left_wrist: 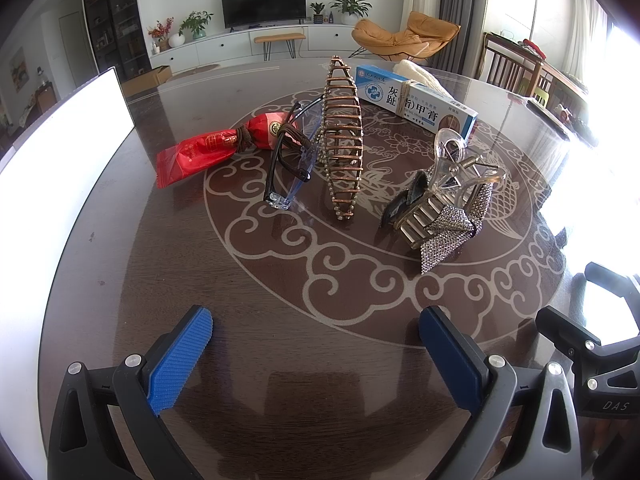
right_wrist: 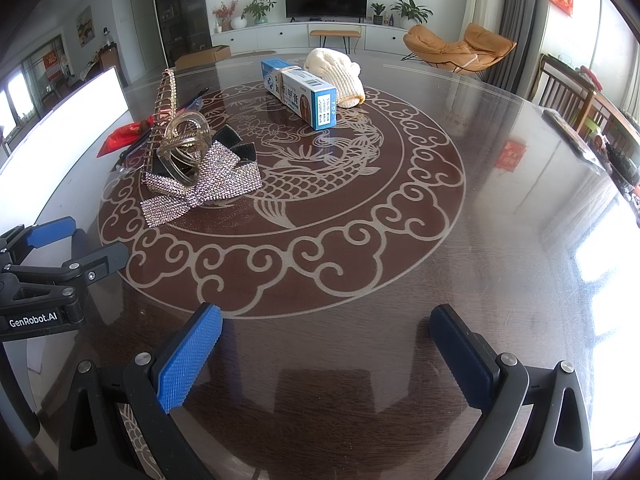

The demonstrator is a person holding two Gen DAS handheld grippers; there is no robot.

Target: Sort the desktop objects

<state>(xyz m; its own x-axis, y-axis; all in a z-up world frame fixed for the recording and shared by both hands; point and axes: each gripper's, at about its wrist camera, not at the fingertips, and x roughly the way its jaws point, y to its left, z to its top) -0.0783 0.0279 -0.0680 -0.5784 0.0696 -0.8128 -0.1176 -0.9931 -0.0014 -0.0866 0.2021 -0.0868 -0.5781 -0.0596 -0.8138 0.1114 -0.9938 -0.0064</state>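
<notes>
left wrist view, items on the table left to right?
Red packet → glasses → copper hair clip → rhinestone bow clip. The blue box sits farther back, overlapping the spans of both clips.

Small things clustered on my worktop (left_wrist: 160, 280).

I see a red packet (left_wrist: 200, 152) lying flat, folded glasses (left_wrist: 286, 168) against it, a copper hair clip (left_wrist: 342, 136) standing on edge, a clear claw clip (left_wrist: 460, 160) atop a rhinestone bow clip (left_wrist: 452, 228), and behind them a blue-white box (left_wrist: 416, 100) beside a cream knitted cloth (right_wrist: 336, 74).
</notes>
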